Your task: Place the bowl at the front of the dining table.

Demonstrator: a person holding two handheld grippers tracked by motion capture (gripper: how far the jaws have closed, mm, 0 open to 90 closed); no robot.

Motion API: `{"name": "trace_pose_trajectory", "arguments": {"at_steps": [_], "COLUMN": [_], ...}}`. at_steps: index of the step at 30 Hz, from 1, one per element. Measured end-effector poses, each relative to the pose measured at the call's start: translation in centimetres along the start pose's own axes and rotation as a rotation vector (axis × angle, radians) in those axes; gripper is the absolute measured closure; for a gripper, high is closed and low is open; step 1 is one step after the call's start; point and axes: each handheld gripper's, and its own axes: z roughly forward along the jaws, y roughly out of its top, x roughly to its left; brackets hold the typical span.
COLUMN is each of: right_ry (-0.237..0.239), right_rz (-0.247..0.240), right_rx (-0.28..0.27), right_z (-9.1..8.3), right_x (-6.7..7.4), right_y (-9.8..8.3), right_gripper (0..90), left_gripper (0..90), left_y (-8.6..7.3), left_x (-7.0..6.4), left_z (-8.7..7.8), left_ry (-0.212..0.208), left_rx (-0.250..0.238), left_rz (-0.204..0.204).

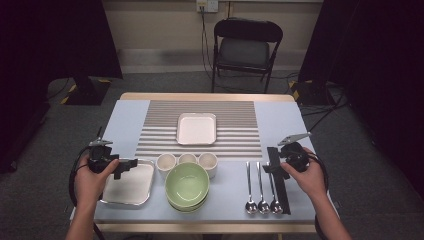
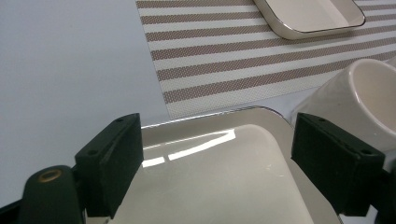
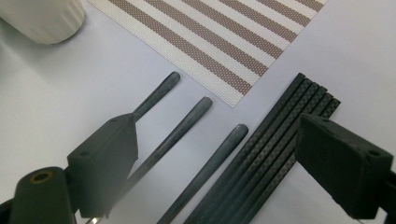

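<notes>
My left gripper is open and hovers over the far edge of a shiny metal tray, whose rim lies between the jaws. My right gripper is also open, low over the handle ends of three spoons and a bundle of black chopsticks. Nothing is held by either one. A green bowl sits front centre with three white cups behind it. One cup stands just right of the tray.
A white square plate rests on a striped placemat at the middle of the pale blue table. A black folding chair stands beyond the far edge.
</notes>
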Motion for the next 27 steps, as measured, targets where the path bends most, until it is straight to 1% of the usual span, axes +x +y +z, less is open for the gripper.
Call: {"name": "trace_pose_trajectory", "arguments": {"at_steps": [4, 6, 9, 16, 20, 22, 24, 27], "right_ry": [0.010, 0.011, 0.013, 0.018, 0.030, 0.028, 0.038, 0.043], "right_rz": [-0.002, -0.008, -0.007, -0.025, -0.033, -0.041, -0.041, -0.045], "right_rx": [0.003, 0.002, -0.002, 0.002, 0.001, 0.008, 0.006, 0.002], "right_z": [0.0, 0.1, 0.1, 0.1, 0.2, 0.3, 0.4, 0.5], "right_x": [0.2, 0.2, 0.4, 0.7, 1.0, 1.1, 1.3, 1.5], "right_y": [0.3, 0.4, 0.5, 1.0, 1.3, 1.5, 1.7, 1.9], "right_gripper": [12.5, 12.6, 12.6, 12.6, 12.7, 12.7, 12.7, 12.7], "left_gripper": [16.4, 16.4, 16.4, 16.4, 16.3, 16.3, 16.2, 16.2], "left_y": [0.0, 0.0, 0.0, -0.1, -0.1, -0.1, -0.2, -0.1], "left_x": [0.1, 0.0, 0.0, 0.0, 0.1, 0.1, 0.1, 0.1], "left_z": [0.1, 0.1, 0.0, 0.1, 0.0, 0.0, 0.0, -0.1], "left_ry": [0.001, -0.002, -0.001, 0.005, 0.002, 0.004, 0.005, 0.011], "left_rx": [0.006, 0.005, 0.003, 0.000, 0.002, 0.003, 0.001, 0.002], "left_rz": [0.008, 0.002, 0.004, 0.009, 0.007, 0.007, 0.003, 0.010]}}
